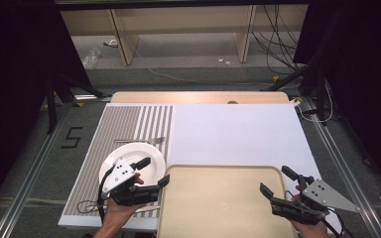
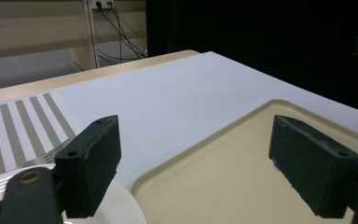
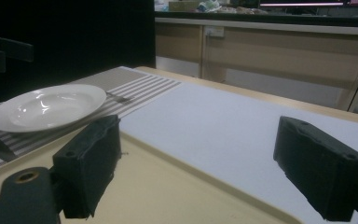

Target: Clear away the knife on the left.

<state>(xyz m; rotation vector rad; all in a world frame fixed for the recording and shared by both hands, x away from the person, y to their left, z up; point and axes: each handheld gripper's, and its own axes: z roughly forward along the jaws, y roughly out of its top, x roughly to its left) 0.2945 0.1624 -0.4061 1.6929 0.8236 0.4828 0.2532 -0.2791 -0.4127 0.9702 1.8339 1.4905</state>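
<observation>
Nearest the person, a beige tray (image 1: 218,203) of smooth, matte plastic was seen on the table (image 1: 238,134), rectangular with rounded corners and a low raised rim, its long axis running away from the person. The left gripper (image 1: 153,172) was held over the gap between the tray's left rim and a white plate (image 1: 129,156), its black fingers (image 2: 91,165) set wide apart with nothing between them; one block-shaped finger hung over the plate's edge, the other over the tray. The right gripper (image 1: 277,180) was held at the tray's right rim, its fingers (image 3: 91,163) likewise spread well apart and empty, pointed across the tray toward the plate. The finger pads looked like rough, dull rubber blocks.

The plate was round, glossy and shallow, apparently ceramic, lying just left of the tray on a placemat (image 1: 124,129) woven with brown and white stripes. Just beyond the plate a metal fork (image 1: 141,141) was seen lying crosswise on the placemat, its tines pointed toward the right. A smooth white sheet (image 1: 238,131) covered the rest of the table, with a pale wooden edge showing at the far side.

On the floor to the left of the table, a mark shaped like the numeral 5 (image 1: 72,137) could be read.
</observation>
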